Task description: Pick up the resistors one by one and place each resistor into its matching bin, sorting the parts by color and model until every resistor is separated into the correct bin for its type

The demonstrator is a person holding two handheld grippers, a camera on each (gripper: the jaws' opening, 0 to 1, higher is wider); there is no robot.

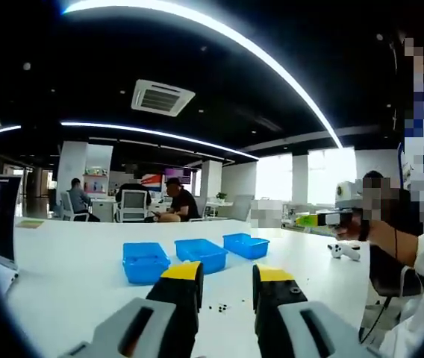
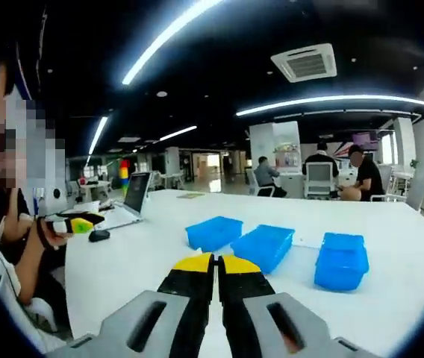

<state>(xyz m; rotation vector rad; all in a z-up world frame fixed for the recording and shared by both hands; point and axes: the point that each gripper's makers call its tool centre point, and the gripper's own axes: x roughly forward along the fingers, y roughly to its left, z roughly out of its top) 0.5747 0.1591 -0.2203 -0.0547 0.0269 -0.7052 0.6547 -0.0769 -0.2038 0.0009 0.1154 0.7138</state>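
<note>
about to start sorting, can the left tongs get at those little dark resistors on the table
Probably yes: the left tongs are open, and the resistors lie loose on bare white table between the tips, short of the blue bins, with nothing in between.

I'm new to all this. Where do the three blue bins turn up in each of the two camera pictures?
Left gripper view: the blue bins sit in a row on the white table, just beyond the open jaws, near centre.
Right gripper view: the blue bins sit right of centre, beyond the closed jaws.
Shared landmark: the seated person in black behind the table.
</note>
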